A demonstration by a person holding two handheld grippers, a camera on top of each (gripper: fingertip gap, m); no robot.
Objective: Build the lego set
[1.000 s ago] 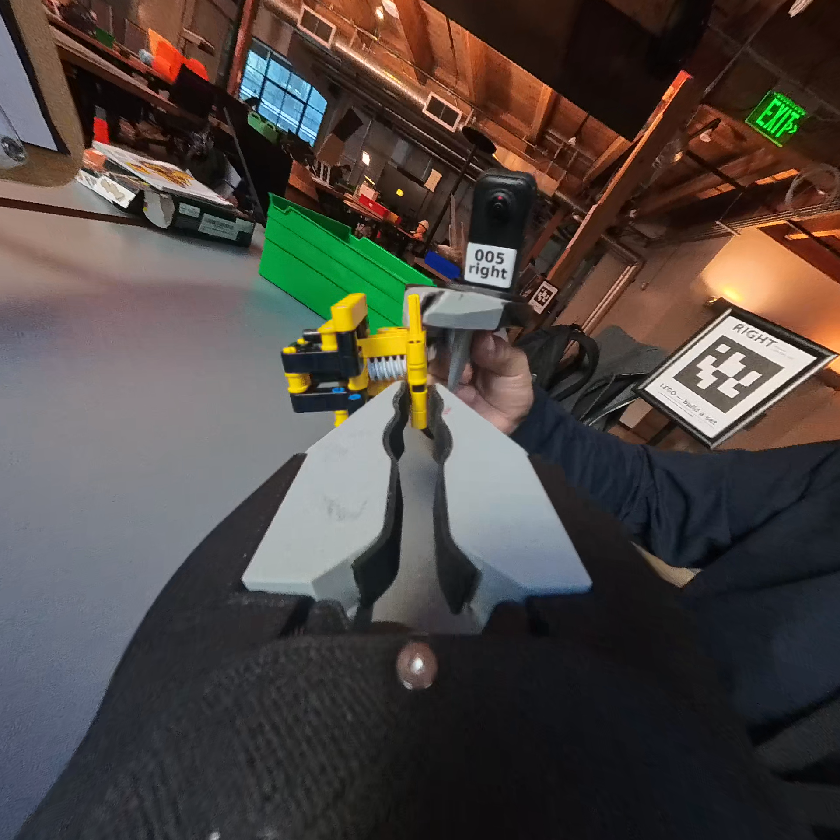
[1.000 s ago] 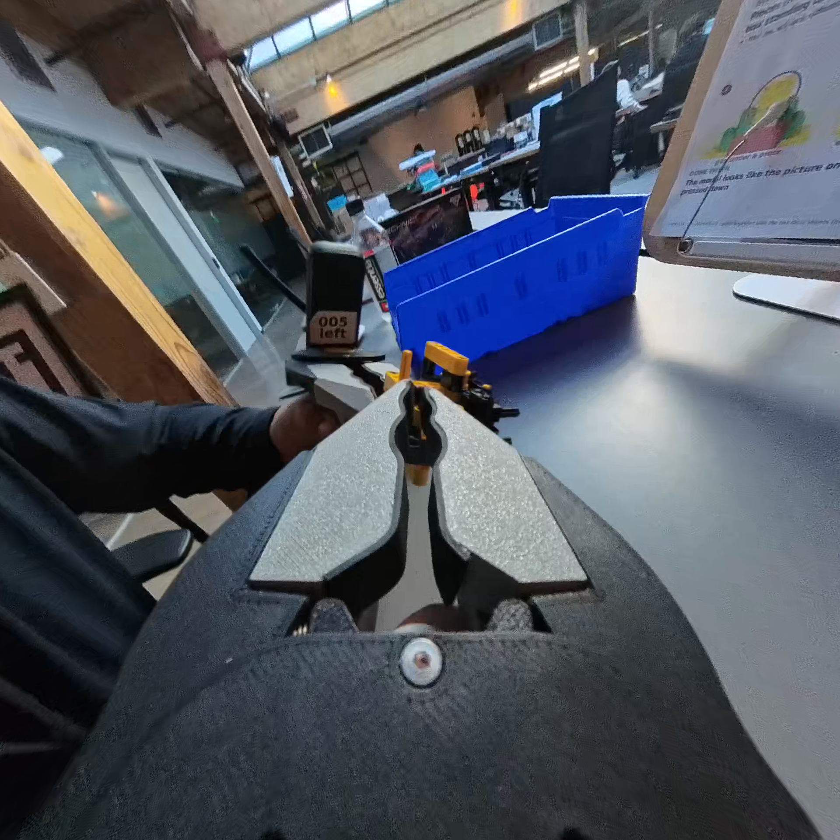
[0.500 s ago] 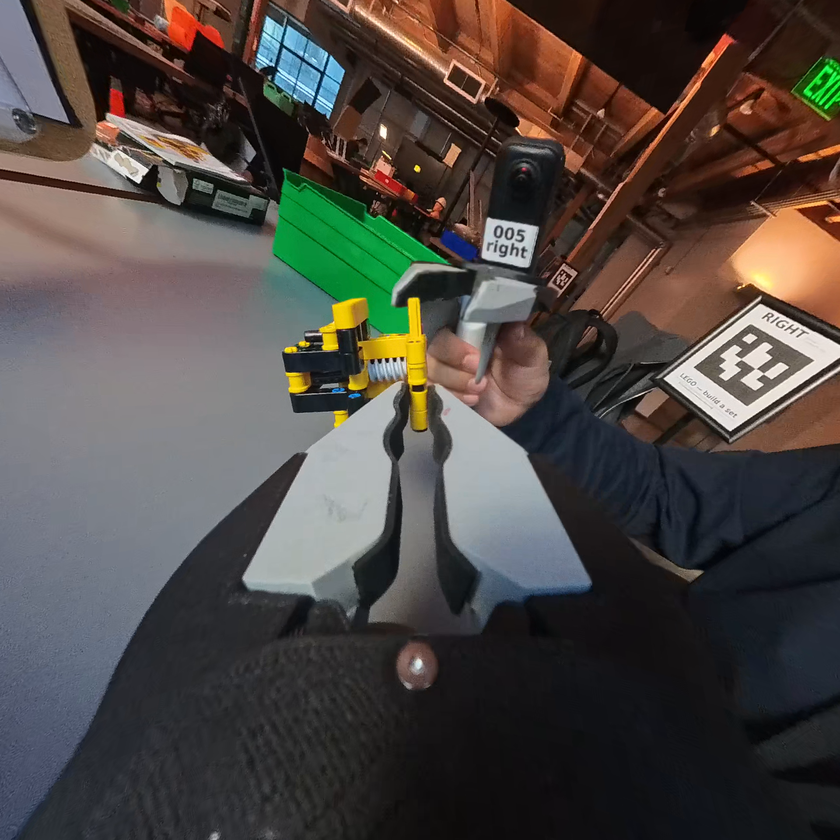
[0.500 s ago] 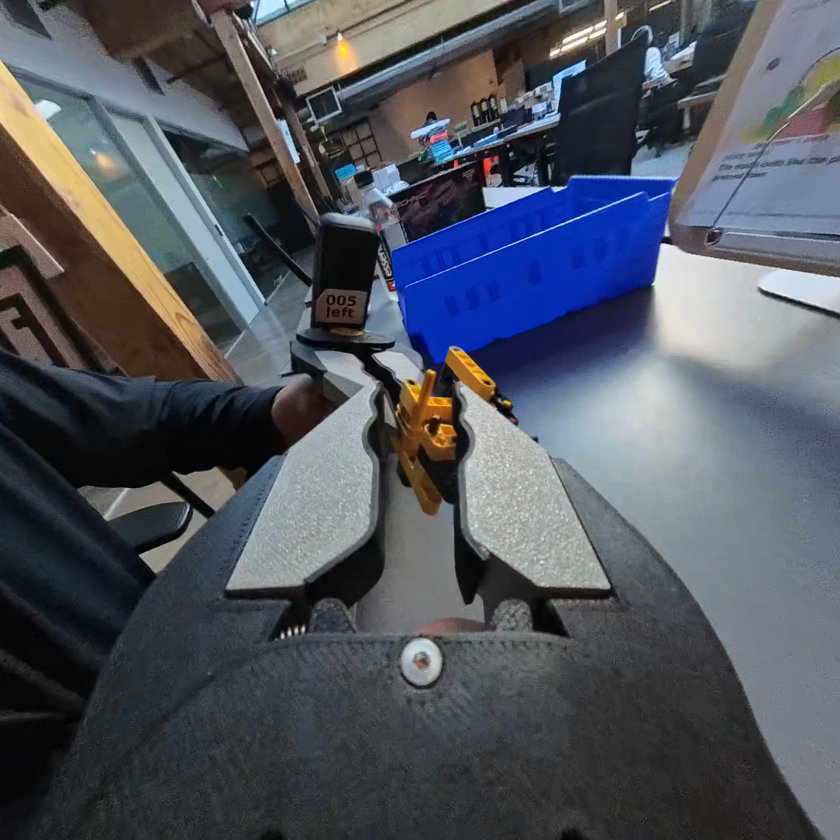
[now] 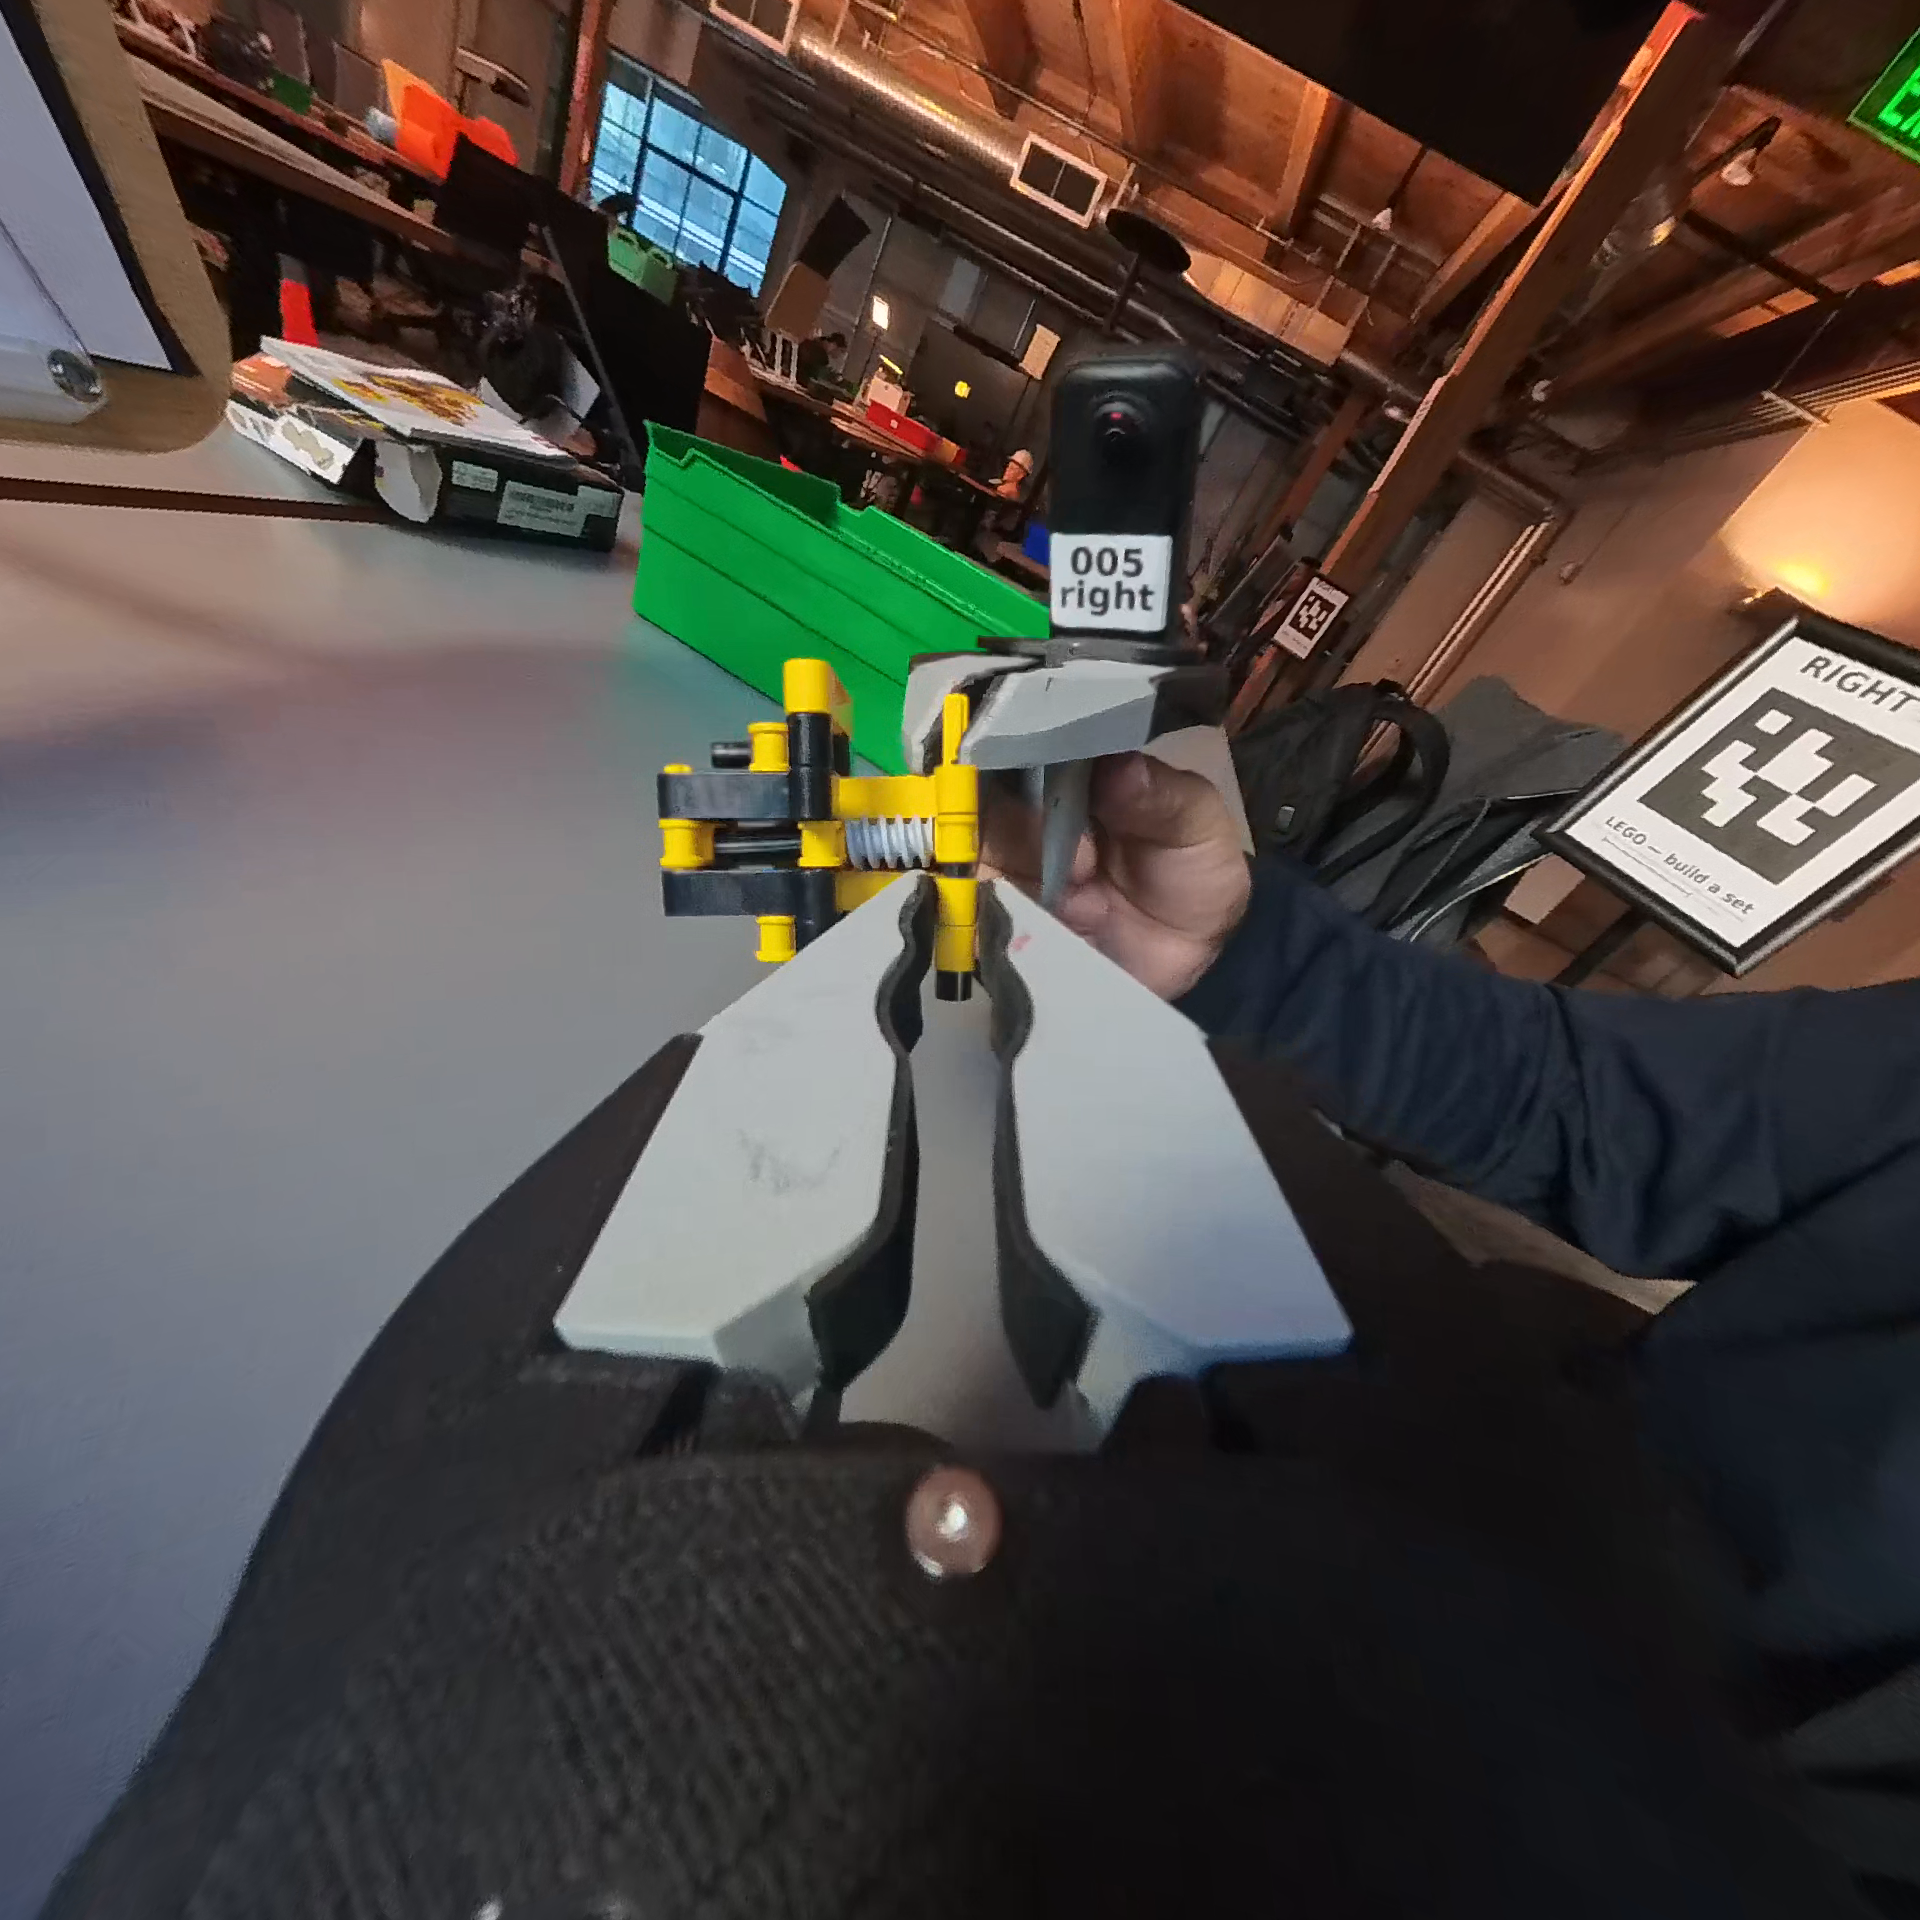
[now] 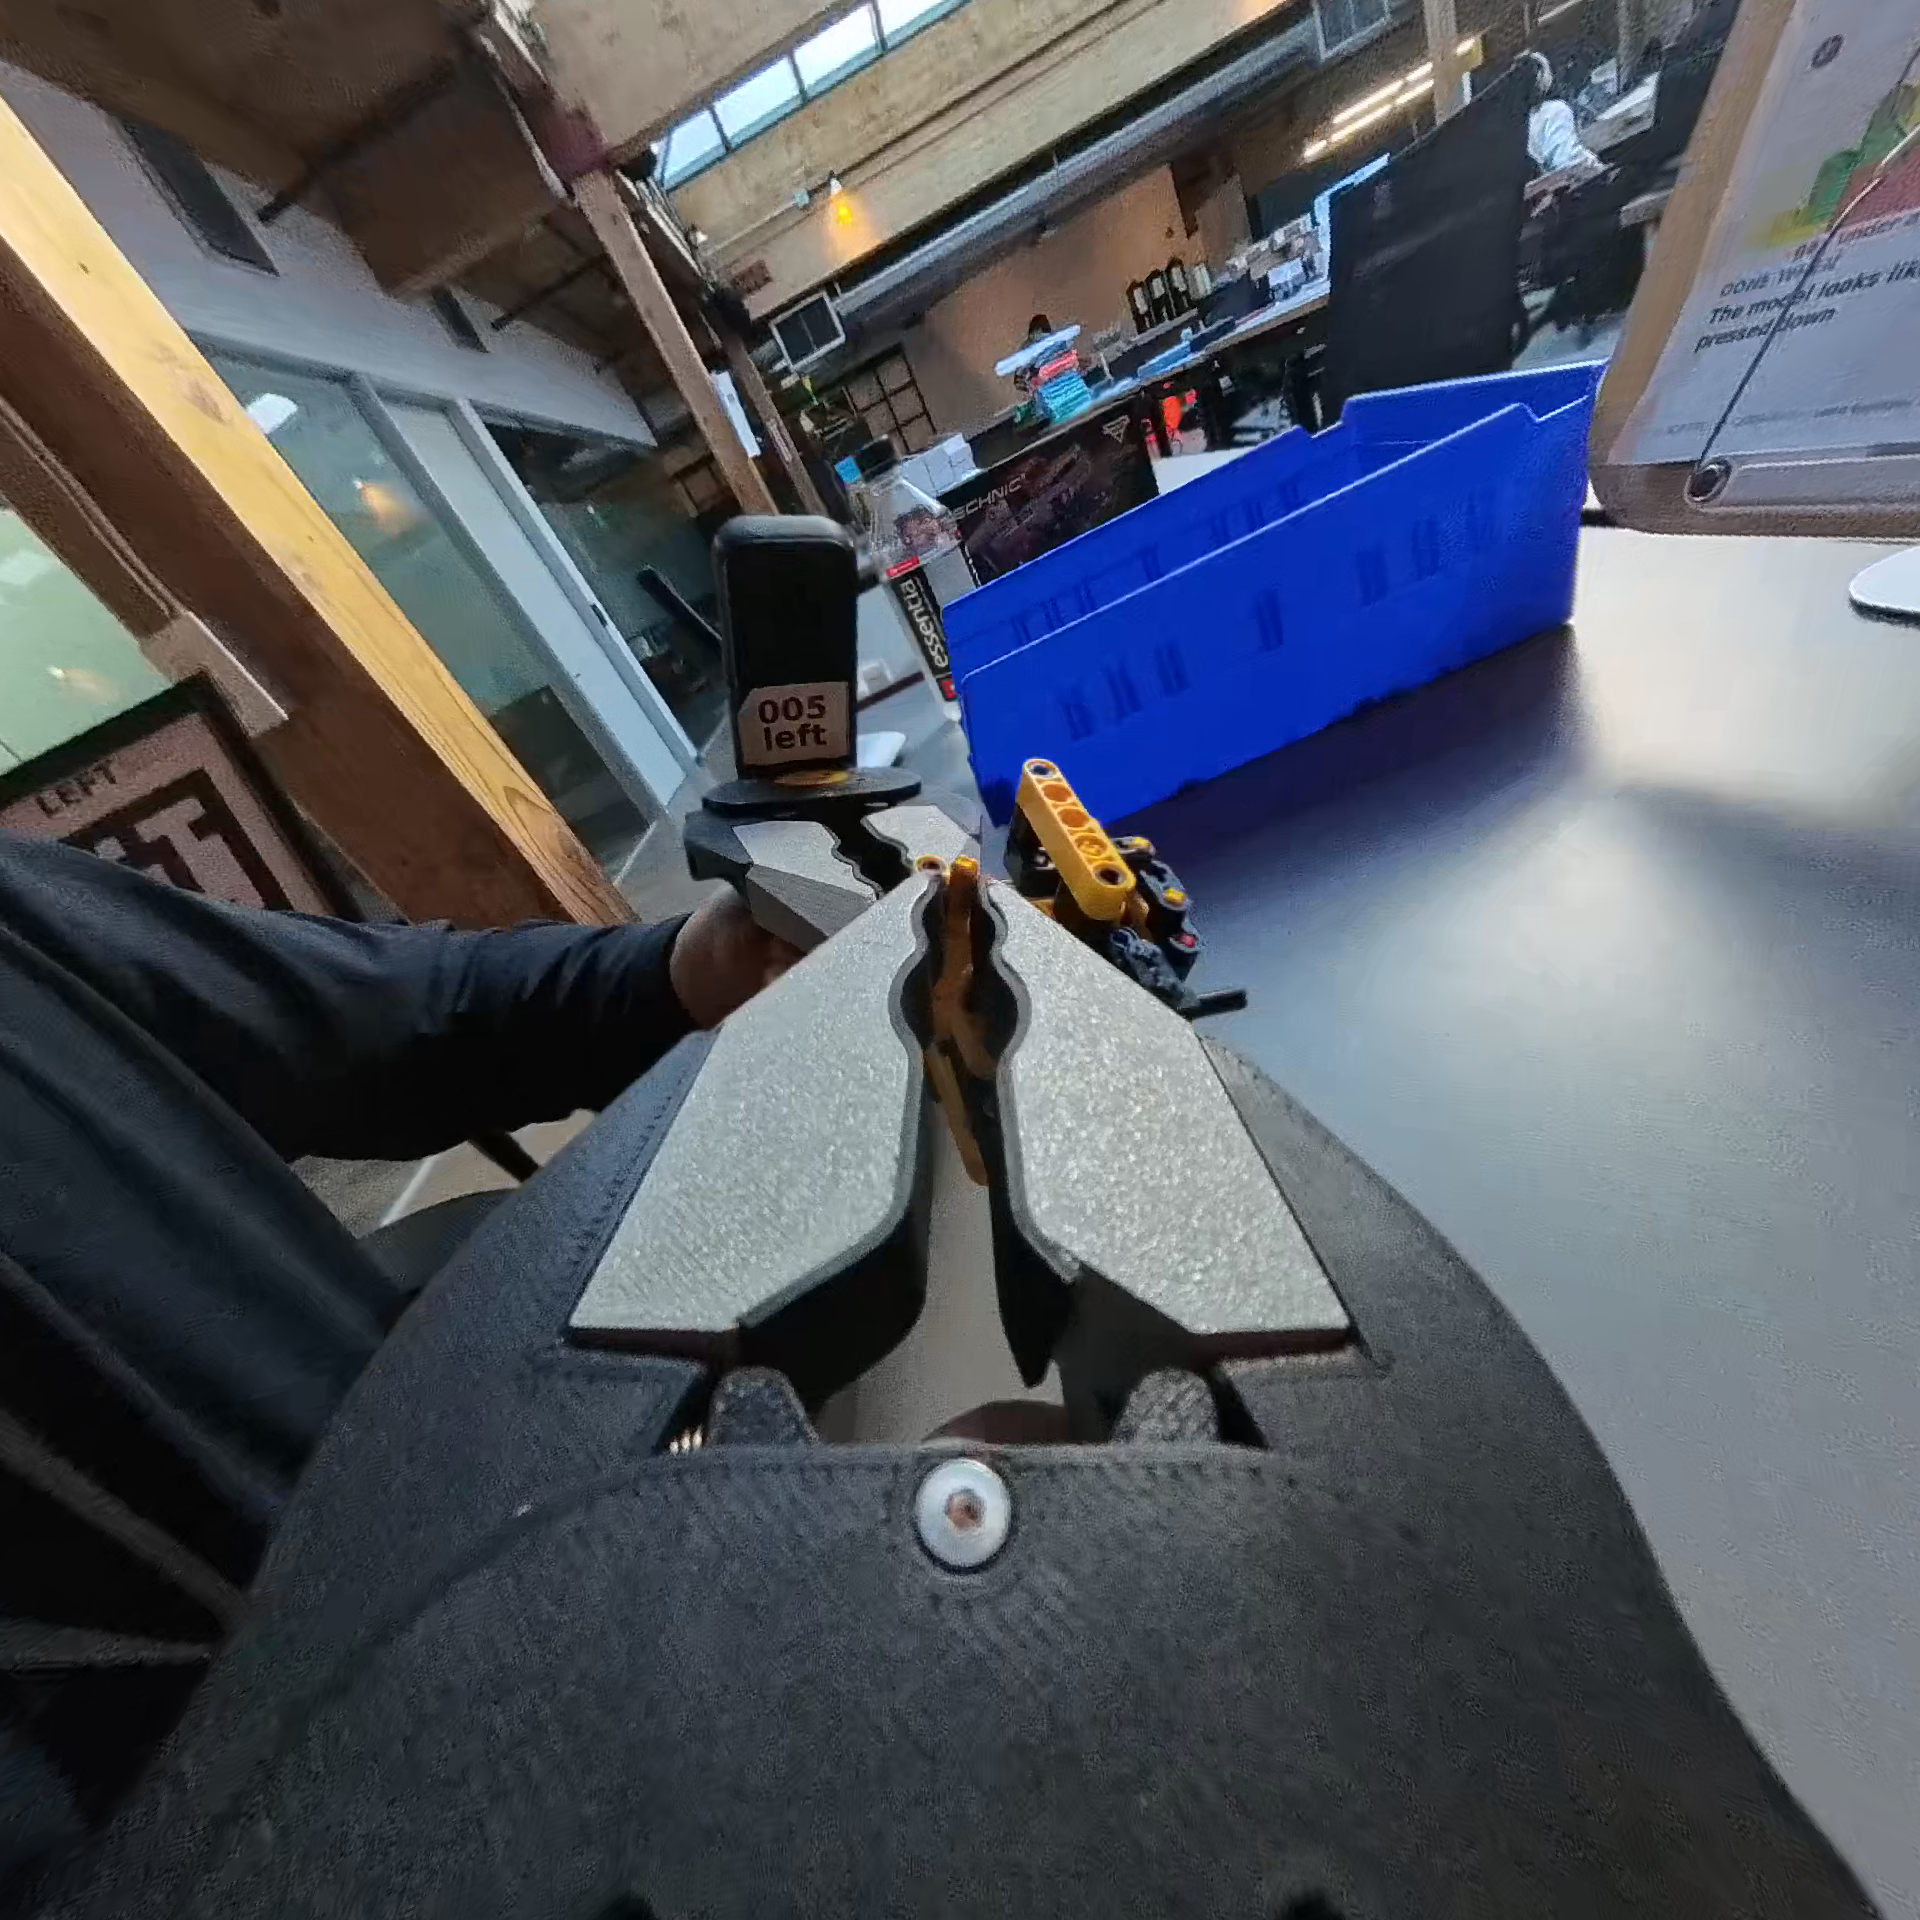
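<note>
A yellow and black lego assembly (image 5: 810,831) with a grey spring is held above the grey table (image 5: 260,935). My left gripper (image 5: 951,920) is shut on the lower end of its upright yellow beam. My right gripper (image 5: 940,717) comes in from the right and grips the top of the same beam. In the right wrist view my right gripper (image 6: 961,904) is shut on a yellow beam (image 6: 961,1023) that runs between its jaws. The rest of the assembly (image 6: 1081,862) sticks out past its tips. The left gripper (image 6: 862,862) meets it from the left.
A green bin (image 5: 779,582) stands behind the assembly, with an open cardboard box (image 5: 447,457) farther back. A blue bin (image 6: 1299,623) and a bottle (image 6: 914,623) stand at the table's far side. A wooden instruction stand (image 6: 1766,260) is at the right.
My right gripper opened wide around the assembly half a second ago and has shut again on the yellow beam. The left gripper kept its hold; the assembly tilted a little.
</note>
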